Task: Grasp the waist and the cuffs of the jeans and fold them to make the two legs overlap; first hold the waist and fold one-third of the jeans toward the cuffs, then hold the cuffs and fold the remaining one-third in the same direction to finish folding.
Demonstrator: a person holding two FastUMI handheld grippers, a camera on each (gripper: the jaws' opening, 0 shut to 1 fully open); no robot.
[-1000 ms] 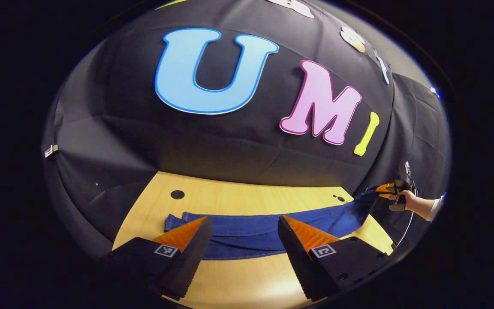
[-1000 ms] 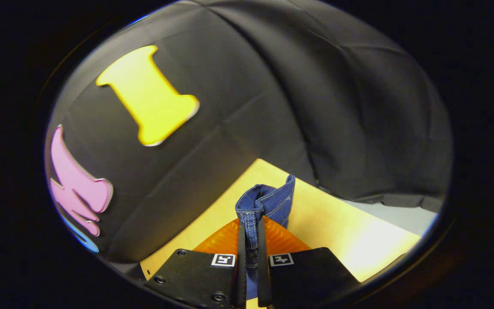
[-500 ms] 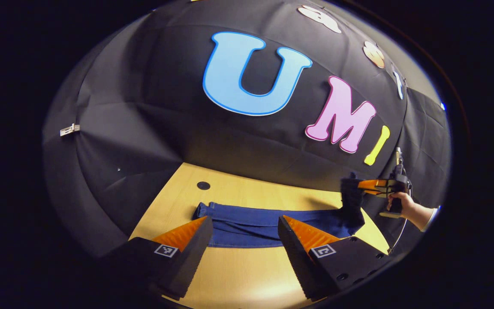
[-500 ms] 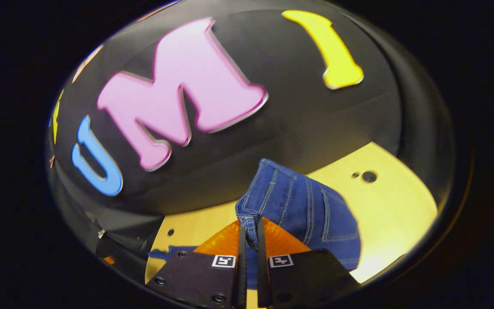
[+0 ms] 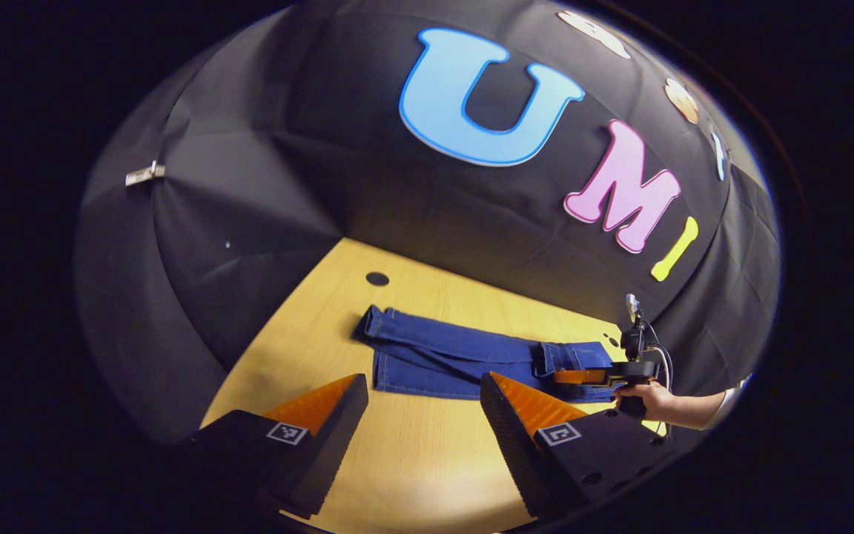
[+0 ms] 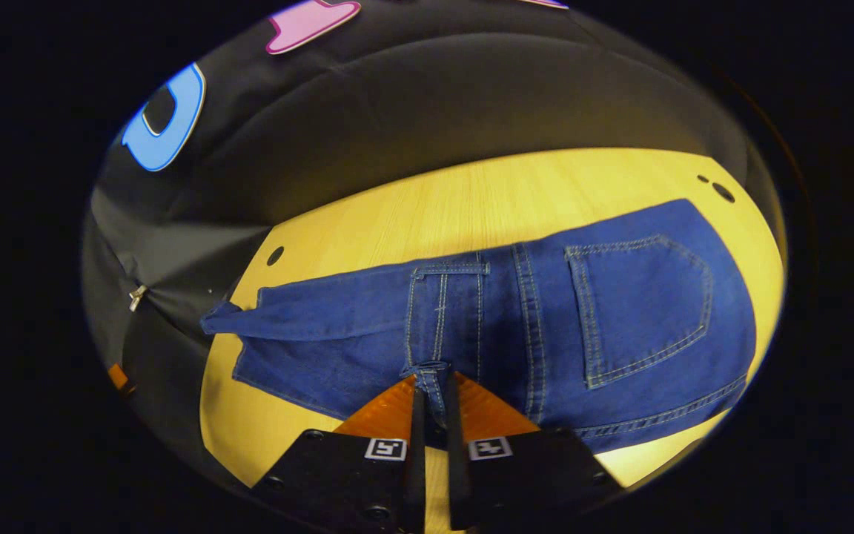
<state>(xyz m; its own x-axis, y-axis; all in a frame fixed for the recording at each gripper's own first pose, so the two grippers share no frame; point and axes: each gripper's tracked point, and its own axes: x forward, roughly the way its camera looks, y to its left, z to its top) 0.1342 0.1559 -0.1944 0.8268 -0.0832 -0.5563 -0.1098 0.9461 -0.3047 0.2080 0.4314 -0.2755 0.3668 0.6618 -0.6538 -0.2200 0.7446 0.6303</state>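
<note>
Blue jeans [image 5: 434, 354] lie across the wooden table [image 5: 412, 452], legs overlapped and cuffs [image 5: 371, 322] at the left end. The waist section [image 6: 642, 311], back pocket up, lies folded over the legs [image 6: 308, 334]. My right gripper [image 6: 431, 380] is shut on the waistband [image 6: 445, 311], low over the denim. From the left gripper view, that right gripper [image 5: 562, 376] and the hand [image 5: 649, 400] holding it sit at the jeans' right end. My left gripper [image 5: 421, 386] hovers open over bare table in front of the jeans, with nothing between its fingers.
Black cloth walls close the table's far side and left. A round hole [image 5: 377, 279] sits in the tabletop beyond the cuffs, and small holes [image 6: 722, 191] near the waist end. Bare wood [image 6: 471, 200] runs between the jeans and the back wall.
My right gripper carried the waist up and over toward the cuffs and brought it down flat onto the legs. The left gripper stayed open and drew back from the jeans.
</note>
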